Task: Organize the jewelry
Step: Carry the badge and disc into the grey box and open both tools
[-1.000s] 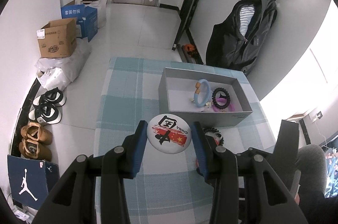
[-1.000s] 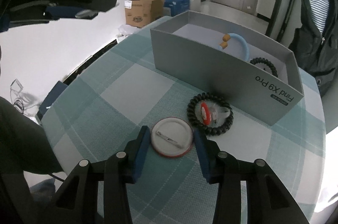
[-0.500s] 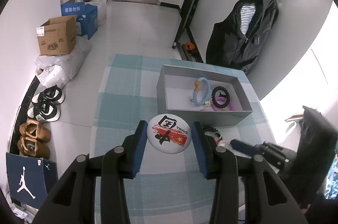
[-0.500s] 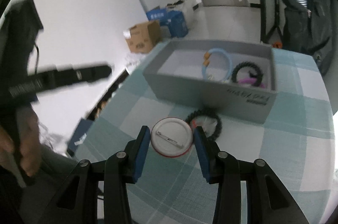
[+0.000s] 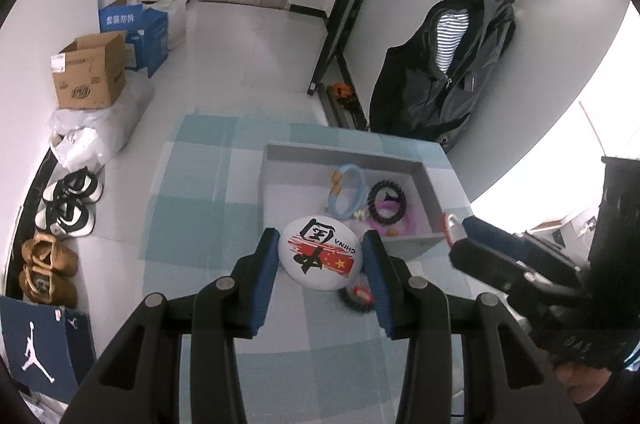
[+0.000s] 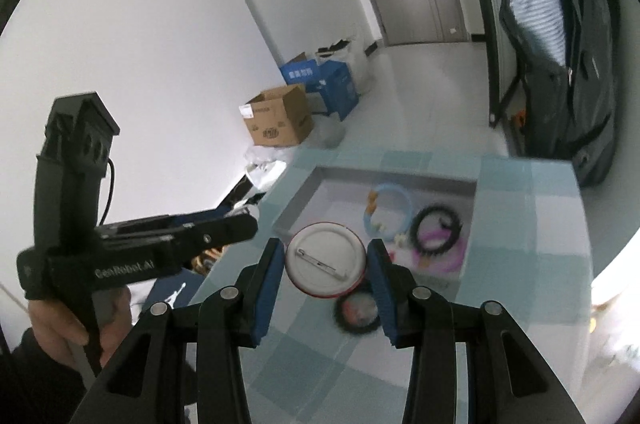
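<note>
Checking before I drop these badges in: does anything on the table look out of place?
Yes. One black bead bracelet lies on the checked tablecloth outside the grey box, just before its near wall. The other bracelets sit inside.

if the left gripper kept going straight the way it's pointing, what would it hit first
Probably the gray box. The left gripper, shut on the China badge, points over its near wall, toward the blue bracelet inside. Depth is unclear through the fisheye.

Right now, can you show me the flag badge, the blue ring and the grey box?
flag badge [image 5: 321, 252]: left wrist view, printed face.
blue ring [image 5: 357, 188]: left wrist view, right side of the band.
grey box [image 6: 294, 207]: right wrist view, left wall.
</note>
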A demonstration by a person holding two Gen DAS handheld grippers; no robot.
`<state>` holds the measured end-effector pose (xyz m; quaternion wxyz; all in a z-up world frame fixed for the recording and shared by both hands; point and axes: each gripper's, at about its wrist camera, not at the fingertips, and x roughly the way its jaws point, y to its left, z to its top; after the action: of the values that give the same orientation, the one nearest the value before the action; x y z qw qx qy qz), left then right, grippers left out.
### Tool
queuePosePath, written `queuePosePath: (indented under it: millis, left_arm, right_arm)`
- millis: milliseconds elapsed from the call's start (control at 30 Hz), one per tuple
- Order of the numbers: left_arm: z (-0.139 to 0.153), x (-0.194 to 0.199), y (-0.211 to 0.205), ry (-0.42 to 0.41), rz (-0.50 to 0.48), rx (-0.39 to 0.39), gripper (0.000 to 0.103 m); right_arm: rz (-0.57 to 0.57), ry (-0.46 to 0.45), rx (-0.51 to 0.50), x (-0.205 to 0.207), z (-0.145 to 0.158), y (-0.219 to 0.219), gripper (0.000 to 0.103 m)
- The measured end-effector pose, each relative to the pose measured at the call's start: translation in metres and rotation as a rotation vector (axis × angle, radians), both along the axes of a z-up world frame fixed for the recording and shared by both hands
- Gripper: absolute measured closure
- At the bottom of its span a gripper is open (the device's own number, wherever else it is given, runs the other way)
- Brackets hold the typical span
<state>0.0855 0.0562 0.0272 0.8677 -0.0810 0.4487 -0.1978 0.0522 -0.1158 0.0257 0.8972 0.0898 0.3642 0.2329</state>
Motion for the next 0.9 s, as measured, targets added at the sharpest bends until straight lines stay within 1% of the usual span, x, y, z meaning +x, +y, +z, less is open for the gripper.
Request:
queuePosePath:
  millis: [100,167,333,467,600,633,700,767,900]
  left_arm:
    - [0.005,0.008,-0.008,-0.007,-0.006,-0.008,0.066]
    - [0.007,0.013,-0.013,-0.015,-0.012,0.002,0.066]
    - [0.006,0.028,-0.03,-0.021,-0.032,0.018,0.066]
    - [-0.002,0.038,-0.038,-0.002,-0.041,0.026,0.066]
    - [-0.014,0.049,-0.039,0.033,-0.036,0.023,0.066]
    - [-0.017,0.052,-0.037,0.041,-0.029,0.025,0.066]
    - [-0.021,0.058,-0.036,0.063,-0.014,0.032,0.066]
    - [-0.023,0.062,-0.034,0.082,-0.008,0.005,0.066]
    - [-0.027,0.068,-0.035,0.096,-0.007,-0.005,0.066]
  right_arm:
    - [0.006,-0.009,0.004,0.008,0.009,-0.008,0.061]
    - [0.016,-0.013,-0.006,0.016,0.012,-0.011,0.061]
    - [0.058,-0.024,-0.067,0.035,0.014,-0.011,0.061]
    - [0.064,-0.009,-0.085,0.052,0.006,-0.014,0.061]
    - [0.055,0.016,-0.058,0.068,-0.01,-0.02,0.062]
    - [0.04,0.026,-0.052,0.072,-0.015,-0.023,0.061]
    - [0.015,0.081,-0.025,0.08,-0.027,-0.027,0.061]
    - [-0.002,0.096,-0.019,0.086,-0.031,-0.03,0.061]
    - [-0.003,0.093,-0.022,0.092,-0.03,-0.033,0.061]
